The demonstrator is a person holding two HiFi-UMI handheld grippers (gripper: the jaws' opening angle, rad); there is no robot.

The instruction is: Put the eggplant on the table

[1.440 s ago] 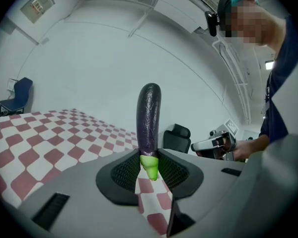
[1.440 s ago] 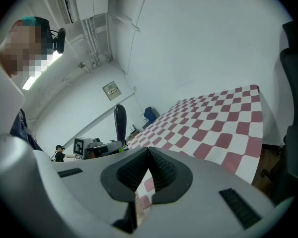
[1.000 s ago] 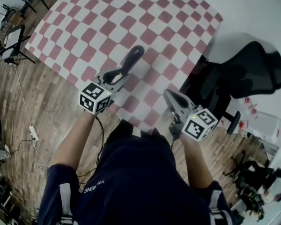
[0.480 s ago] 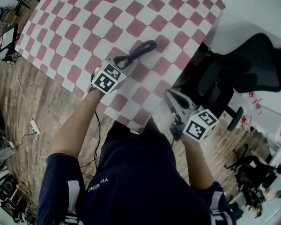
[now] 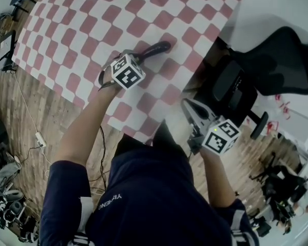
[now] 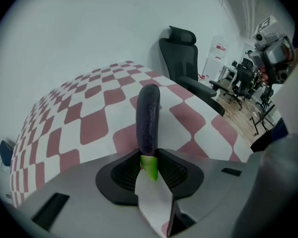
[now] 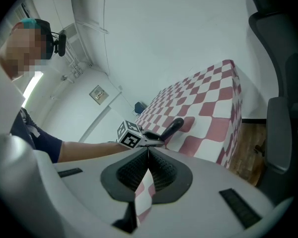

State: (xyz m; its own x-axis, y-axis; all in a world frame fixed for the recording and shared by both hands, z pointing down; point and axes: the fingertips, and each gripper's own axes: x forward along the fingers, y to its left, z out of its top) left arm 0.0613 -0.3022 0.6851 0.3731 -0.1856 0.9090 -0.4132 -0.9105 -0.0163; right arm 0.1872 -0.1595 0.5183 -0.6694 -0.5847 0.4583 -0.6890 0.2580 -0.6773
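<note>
The dark purple eggplant (image 5: 156, 48) with a green stem end (image 6: 149, 166) is held low over the red-and-white checkered table (image 5: 87, 24). My left gripper (image 5: 139, 59) is shut on the stem end, and the body points away from me (image 6: 148, 115). Whether its far tip touches the cloth I cannot tell. In the right gripper view the eggplant (image 7: 173, 129) slants up from the left gripper (image 7: 151, 140). My right gripper (image 5: 186, 105) hangs off the table's near right corner, jaws shut (image 7: 148, 152) with nothing between them.
A black office chair (image 5: 277, 70) stands close to the table's right edge (image 7: 283, 83). Wooden floor with cables (image 5: 36, 140) and equipment stands lies at the left. More chairs and stands crowd the far right (image 6: 243, 78).
My left gripper has moved out over the table and tipped downward, bringing the eggplant lower toward the cloth. The right gripper has hardly shifted.
</note>
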